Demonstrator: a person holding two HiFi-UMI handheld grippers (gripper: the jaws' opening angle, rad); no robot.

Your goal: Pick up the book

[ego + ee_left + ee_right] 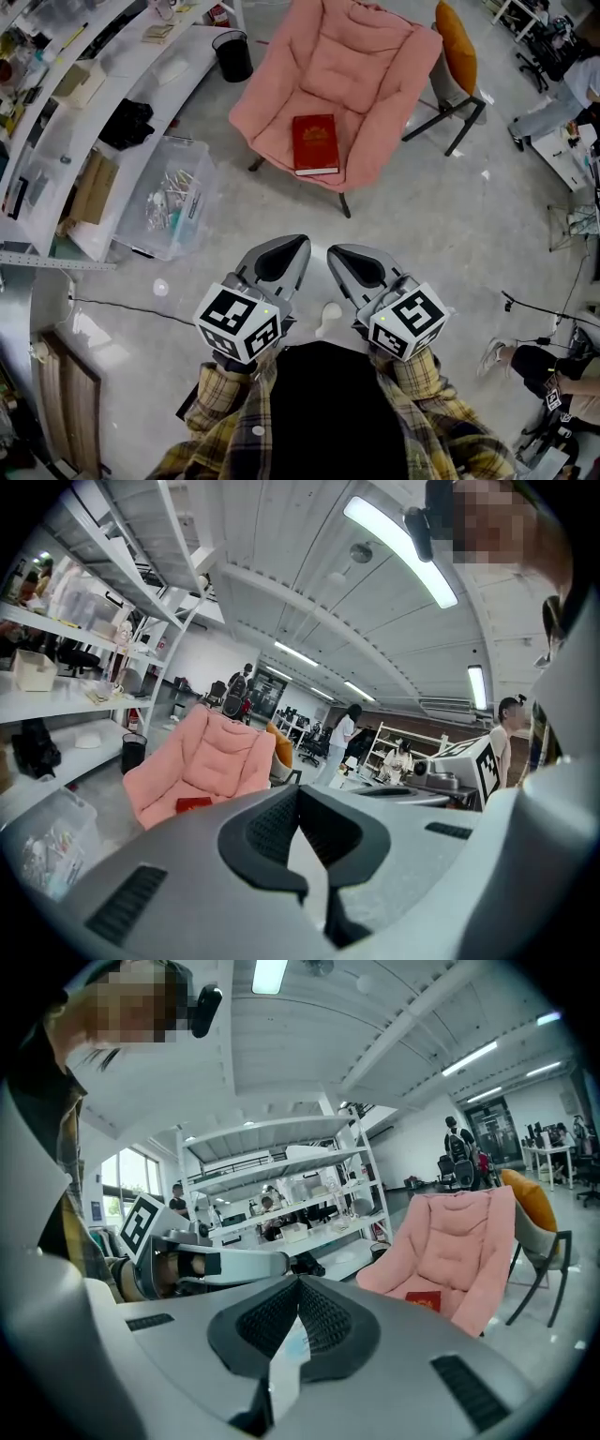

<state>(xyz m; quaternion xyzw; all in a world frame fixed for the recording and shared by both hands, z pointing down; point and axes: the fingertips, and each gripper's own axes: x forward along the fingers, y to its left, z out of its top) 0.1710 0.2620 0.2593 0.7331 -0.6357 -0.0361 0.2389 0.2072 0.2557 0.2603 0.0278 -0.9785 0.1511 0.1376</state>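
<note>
Plaid sleeves [220, 398]; grey left gripper [301, 241] and right gripper [334, 251] with marker cubes [239, 323].

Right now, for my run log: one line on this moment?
book: flat on pink chair seat | left tongs: shut, empty | right tongs: shut, empty | both short of book

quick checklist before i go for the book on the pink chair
1. Book in sight, lying flat on the chair seat: ok.
2. Nothing resting on top of the book: ok.
3. Way to the chair: ok, the plastic bin sits off to the left of the line.
4. Left gripper open for a grasp: not ok, its jaws are together with nothing in them.
5. Right gripper open for a grasp: not ok, jaws together, nothing in them.
6. Grippers close enough to the book: not ok, both are short of the chair, with bare floor between.
</note>
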